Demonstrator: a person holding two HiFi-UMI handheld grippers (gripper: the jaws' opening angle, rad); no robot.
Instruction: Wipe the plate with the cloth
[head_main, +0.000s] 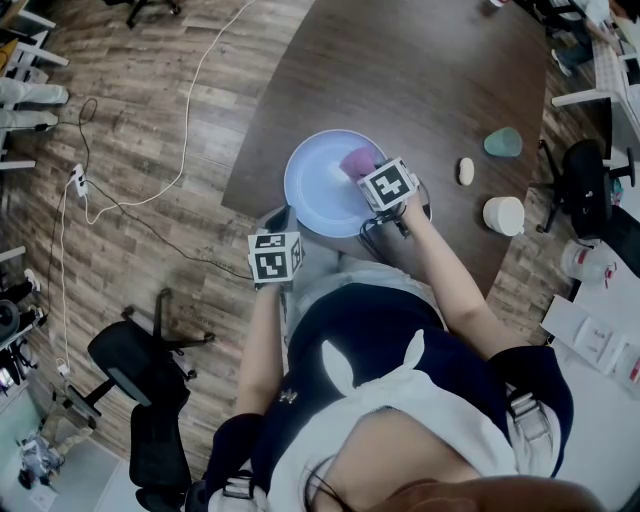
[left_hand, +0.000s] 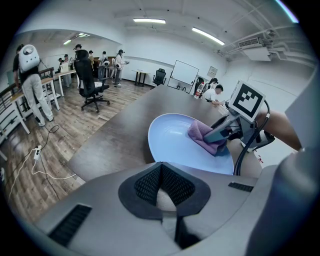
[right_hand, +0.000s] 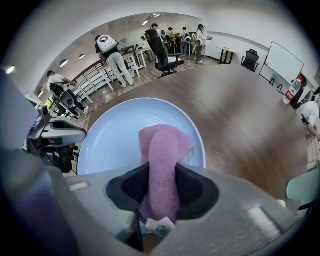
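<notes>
A cable (head_main: 186, 110) trailed over the wood floor at far left, with a chair (head_main: 135, 365) nearer the person. The left gripper (head_main: 282, 219) reached in at the near edge of the table (head_main: 420, 70), its jaws clenched on the near rim of the plate (head_main: 318, 192) (pale blue, round), which sat at that edge. The purple cloth (head_main: 356, 160) lay on the plate's right half, touching its surface, grasped between the jaws of the right gripper (right_hand: 162, 175). Further right on the table, well apart from the plate, were a small pale lump (head_main: 466, 171), a teal object (head_main: 503, 142) and a white cup (head_main: 503, 215)
</notes>
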